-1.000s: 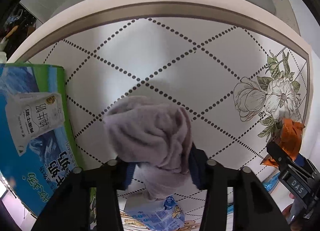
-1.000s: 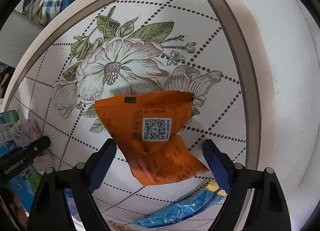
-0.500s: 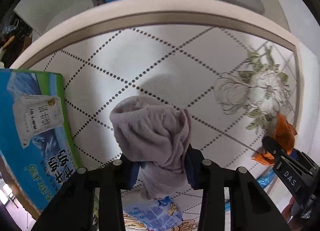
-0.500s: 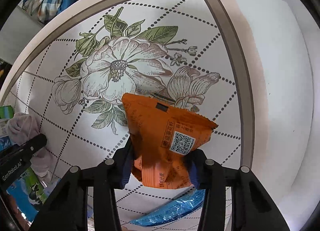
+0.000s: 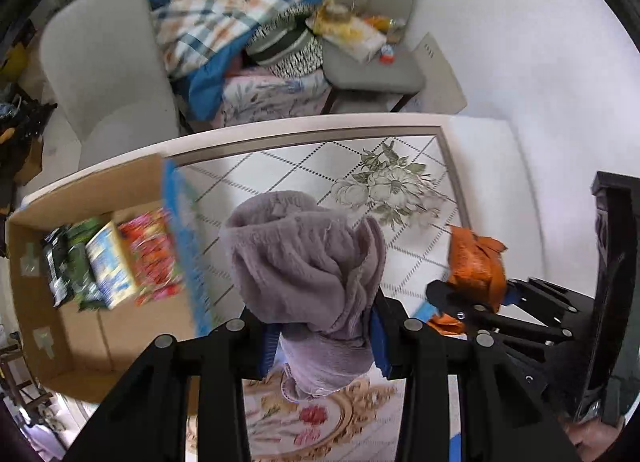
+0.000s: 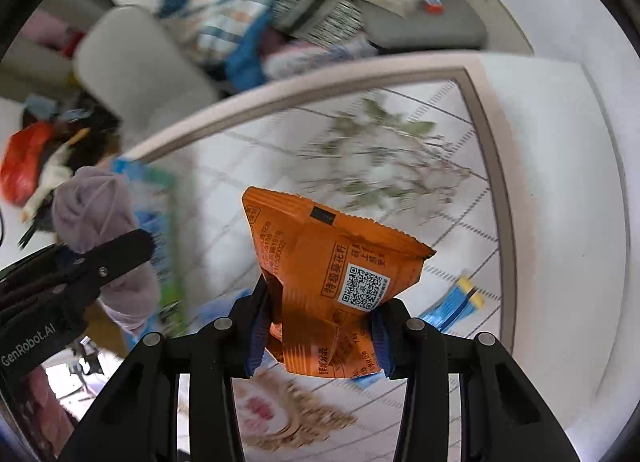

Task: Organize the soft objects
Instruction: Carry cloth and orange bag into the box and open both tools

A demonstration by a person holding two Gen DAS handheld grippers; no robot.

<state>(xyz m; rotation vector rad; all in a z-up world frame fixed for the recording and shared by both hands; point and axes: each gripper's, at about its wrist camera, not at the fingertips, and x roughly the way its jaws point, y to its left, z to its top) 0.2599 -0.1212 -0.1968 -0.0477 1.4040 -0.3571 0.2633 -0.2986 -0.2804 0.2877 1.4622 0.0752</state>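
Left gripper [image 5: 322,336]: jaws clamped on a mauve fleece cloth [image 5: 308,262]. The cloth bulges forward past the blue finger pads [image 5: 378,342], and a fold hangs down behind them. The bundle is held clear above the patterned tabletop [image 5: 304,169]

Right gripper [image 6: 320,336]: jaws clamped on the lower part of an orange snack packet [image 6: 332,262]. The packet stands upright between the fingers, QR code facing the camera and serrated top edge pointing away. It is lifted off the table

On the table past the right gripper, to its right, lies a blue wrapper with a yellow end [image 6: 456,302]. In the left wrist view the orange packet shows to the right of the cloth, well apart from it

Container: an open cardboard box [image 5: 80,342] sits to the left of the left gripper, at the table's edge. Contents: several snack bags [image 5: 108,258] lying side by side: dark green, yellow-blue, and red. The blue-printed box flap [image 5: 184,246] stands between the bags and the cloth

Beyond the table: a grey chair [image 5: 108,73], piled bedding [image 5: 224,21], and a second grey chair [image 5: 372,41] bearing small items
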